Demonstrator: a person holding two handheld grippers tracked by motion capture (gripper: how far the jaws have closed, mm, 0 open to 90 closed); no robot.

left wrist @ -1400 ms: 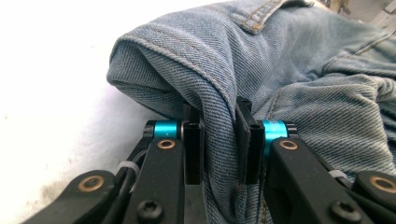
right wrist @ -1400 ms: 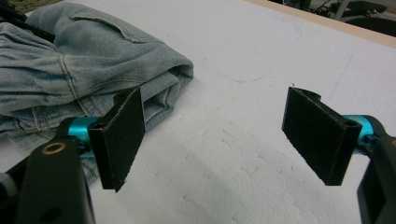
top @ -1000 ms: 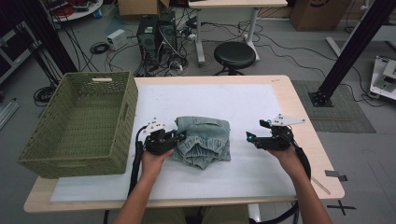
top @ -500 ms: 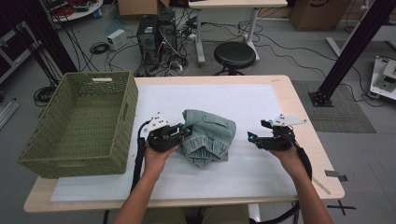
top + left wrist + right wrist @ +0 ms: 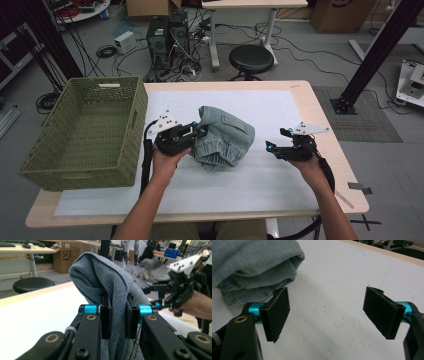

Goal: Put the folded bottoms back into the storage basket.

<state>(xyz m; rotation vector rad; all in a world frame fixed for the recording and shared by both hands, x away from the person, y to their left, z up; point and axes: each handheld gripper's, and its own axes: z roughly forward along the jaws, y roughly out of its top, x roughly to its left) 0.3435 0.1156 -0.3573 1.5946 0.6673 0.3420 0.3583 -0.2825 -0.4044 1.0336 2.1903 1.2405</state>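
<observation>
A folded pair of light blue jeans hangs bunched above the white mat. My left gripper is shut on the left side of the jeans and holds that side raised. In the left gripper view the denim is pinched between the two black pads. My right gripper stays low over the mat to the right of the jeans, open and empty. Its own view has the jeans at upper left, apart from the wide-set pads.
A green woven basket stands at the table's left edge, close to my left hand. A black stool, computer cases and cables lie on the floor beyond the table's far edge.
My left gripper has risen with the jeans, so the folded bundle now hangs off the mat instead of lying flat. The right gripper has kept still.
</observation>
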